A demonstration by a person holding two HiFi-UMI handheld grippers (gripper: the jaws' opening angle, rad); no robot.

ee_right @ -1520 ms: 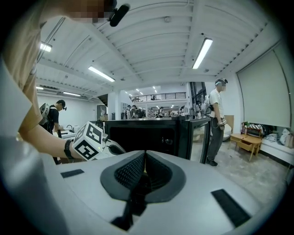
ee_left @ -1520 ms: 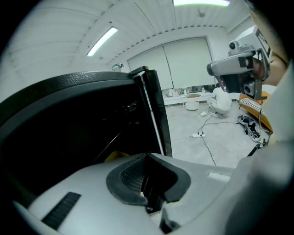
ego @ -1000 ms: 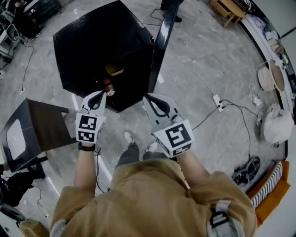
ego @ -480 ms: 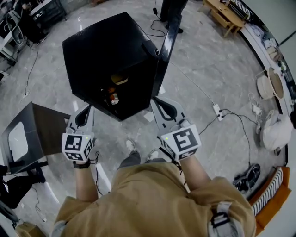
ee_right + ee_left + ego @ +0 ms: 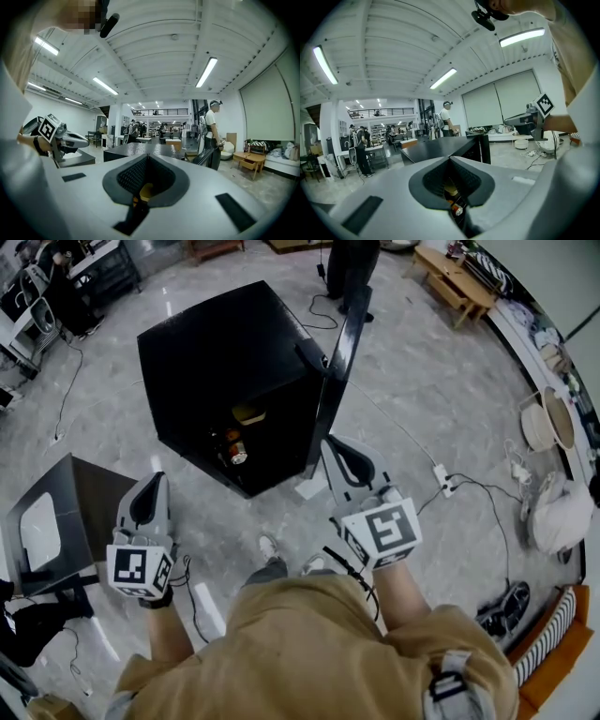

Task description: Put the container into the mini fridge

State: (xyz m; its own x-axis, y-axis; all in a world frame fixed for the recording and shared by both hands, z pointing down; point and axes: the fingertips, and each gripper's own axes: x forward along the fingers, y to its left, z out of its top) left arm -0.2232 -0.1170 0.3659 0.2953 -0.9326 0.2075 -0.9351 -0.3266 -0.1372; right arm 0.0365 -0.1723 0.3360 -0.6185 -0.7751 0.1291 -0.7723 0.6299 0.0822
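Left gripper (image 5: 153, 486): jaws shut, empty, near left. Right gripper (image 5: 332, 446): likewise shut, empty, beside the open door (image 5: 341, 348). Container (image 5: 234, 450): inside the mini fridge (image 5: 216, 352), apparently on its side. I judge it light, rigid and roll-prone; grip mid-body.

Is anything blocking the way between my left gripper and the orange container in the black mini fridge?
Nothing visible. The black mini fridge has its door swung open, and only grey marble floor lies between the left gripper and the small orange container inside.
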